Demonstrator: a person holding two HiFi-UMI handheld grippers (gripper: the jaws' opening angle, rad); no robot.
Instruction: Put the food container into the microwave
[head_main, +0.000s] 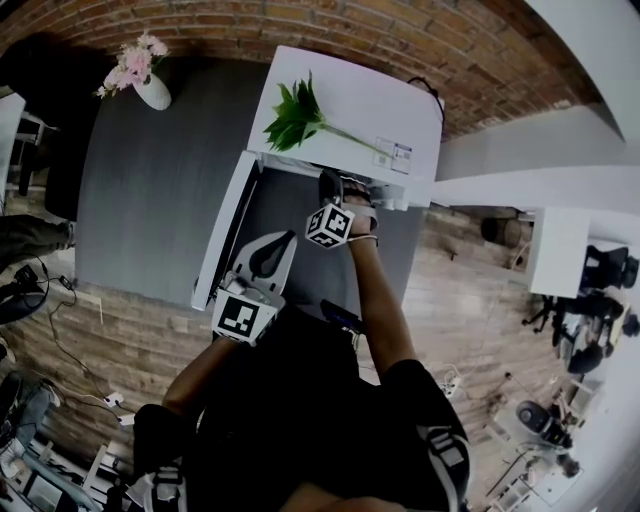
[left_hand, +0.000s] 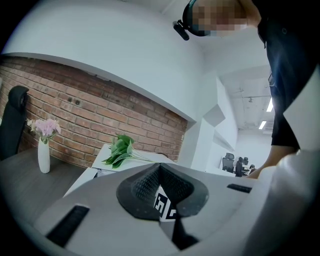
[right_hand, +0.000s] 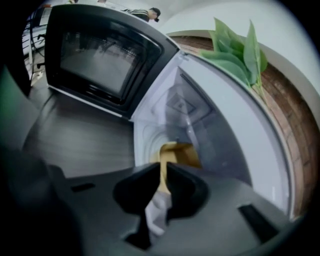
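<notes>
- Right tool: the jaws are drawn almost together and clamp the thin near edge of the food container. The tool reaches into the open microwave.
- Food container: tan to yellow, with one upright wall showing. It lies within the microwave cavity and appears only in the right gripper view. In the head view the right tool and the hand behind it cover it.
- Left tool: the jaw tips are closed on each other with nothing between them. The head view places it outside the cavity, near the open door.
- Door: the right gripper view shows its dark window. The head view shows only its white edge, swung out to the left.
- Marker cube: visible through the gap below the left tool's closed tips, in the left gripper view.
- Surroundings: a leafy sprig lies on top of the microwave. A vase of pink flowers stands on the grey counter, well apart to the left, near the brick wall.
- Hard to make out: the container's contents, its lid and its far side. The jaws cut off its lower part, so whether it rests on the cavity floor cannot be told.
</notes>
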